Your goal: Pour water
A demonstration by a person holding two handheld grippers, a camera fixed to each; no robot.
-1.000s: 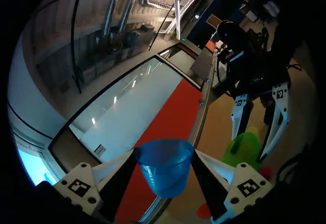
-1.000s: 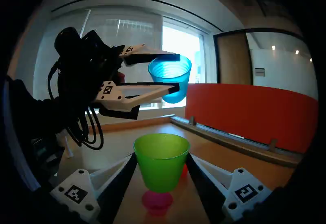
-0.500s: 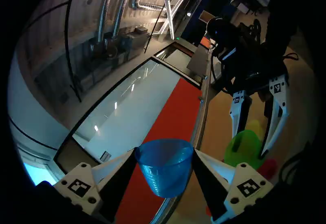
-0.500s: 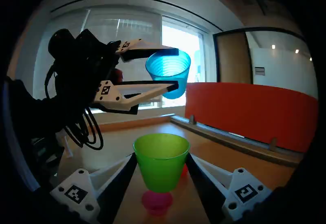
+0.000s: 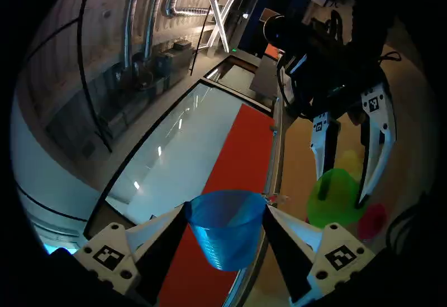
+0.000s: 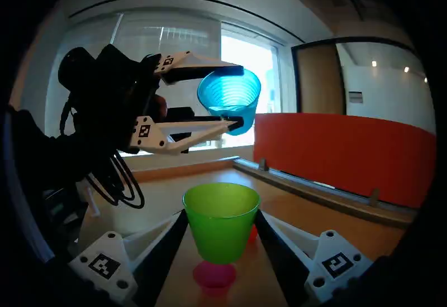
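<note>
My left claw [image 5: 225,216] clamps the blue cup [image 5: 226,237], which is tilted at 12 o'clock from the green cup [image 6: 222,229] gripped in my right claw [image 6: 222,219]. I'd tip slowly, blue rim centred over the green mouth, right claw level.

The light wooden surface [image 6: 167,198] is carrying a pink cup [image 6: 215,276], which is standing near the front. A small red object [image 6: 253,233] is sitting just behind it, half hidden, and a yellow object [image 5: 351,162] is resting farther along.
</note>
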